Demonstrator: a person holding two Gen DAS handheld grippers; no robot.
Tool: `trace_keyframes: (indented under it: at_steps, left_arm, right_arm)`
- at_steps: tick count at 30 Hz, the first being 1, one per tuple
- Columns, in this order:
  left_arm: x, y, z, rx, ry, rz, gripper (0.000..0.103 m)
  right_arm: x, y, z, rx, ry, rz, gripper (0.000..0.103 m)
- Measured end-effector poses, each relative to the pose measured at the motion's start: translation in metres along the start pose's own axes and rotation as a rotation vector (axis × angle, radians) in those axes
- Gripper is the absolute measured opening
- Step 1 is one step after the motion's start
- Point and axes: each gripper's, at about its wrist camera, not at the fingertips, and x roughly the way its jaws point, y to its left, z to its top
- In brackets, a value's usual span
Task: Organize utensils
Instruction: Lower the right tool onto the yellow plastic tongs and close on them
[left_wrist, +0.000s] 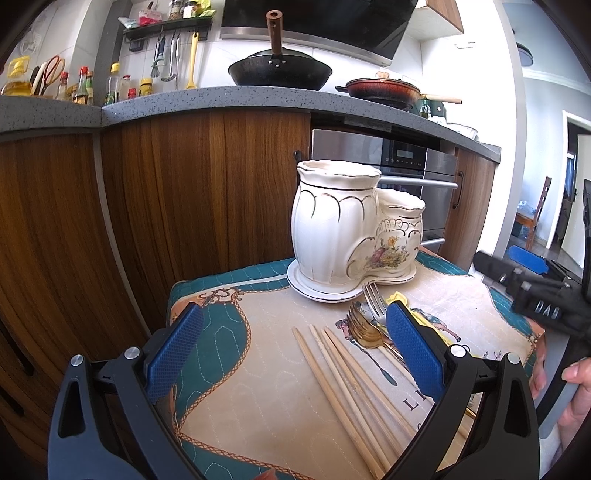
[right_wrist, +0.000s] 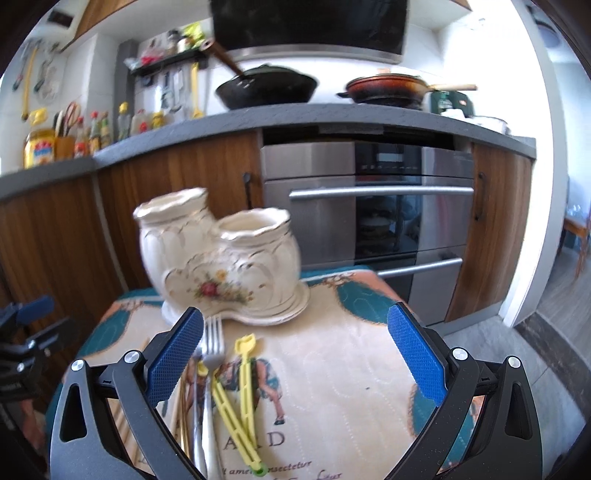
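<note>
nothing is sorted yet, as far as i can judge: what i can see of the ceramic holder (left_wrist: 347, 229), standing on its saucer at the far side of the cloth-covered worktop (left_wrist: 258, 369), looks empty. the chopsticks (left_wrist: 343, 380), the forks (left_wrist: 369, 317) and the yellow tongs (right_wrist: 240, 395) all lie loose on the cloth. my left hand-held gripper (left_wrist: 295, 354) and right hand-held gripper (right_wrist: 295, 354) both stand wide apart, holding nothing. everything is left to do.
</note>
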Motion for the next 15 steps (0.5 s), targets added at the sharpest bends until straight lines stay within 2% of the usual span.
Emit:
trace_keyframes:
  at_steps: [2, 4, 6, 8, 10, 12, 15]
  left_arm:
    - [-0.004, 0.01, 0.001, -0.048, -0.017, -0.005, 0.098]
    - [-0.008, 0.017, 0.004, -0.073, -0.048, 0.029, 0.098]
    - [-0.012, 0.018, 0.009, -0.047, -0.086, 0.097, 0.098]
    - [-0.015, 0.02, 0.017, -0.03, -0.092, 0.114, 0.098]
    - [-0.017, 0.025, 0.026, -0.049, -0.101, 0.101, 0.098]
    - [-0.016, 0.028, 0.032, -0.04, -0.1, 0.088, 0.098]
    - [-0.007, 0.028, 0.039, 0.002, -0.046, 0.056, 0.098]
  right_arm:
    - [-0.003, -0.005, 0.005, 0.002, -0.01, -0.021, 0.099]
    - [-0.009, -0.006, 0.008, -0.003, -0.041, -0.031, 0.099]
    - [-0.016, -0.005, 0.009, -0.028, -0.088, -0.046, 0.099]
    - [-0.021, -0.003, 0.009, -0.057, -0.129, -0.042, 0.099]
    - [-0.016, -0.002, 0.014, -0.069, -0.097, -0.009, 0.099]
    - [-0.005, 0.0, 0.018, -0.089, -0.023, 0.003, 0.099]
    - [0.013, 0.002, 0.019, -0.103, 0.072, 0.011, 0.099]
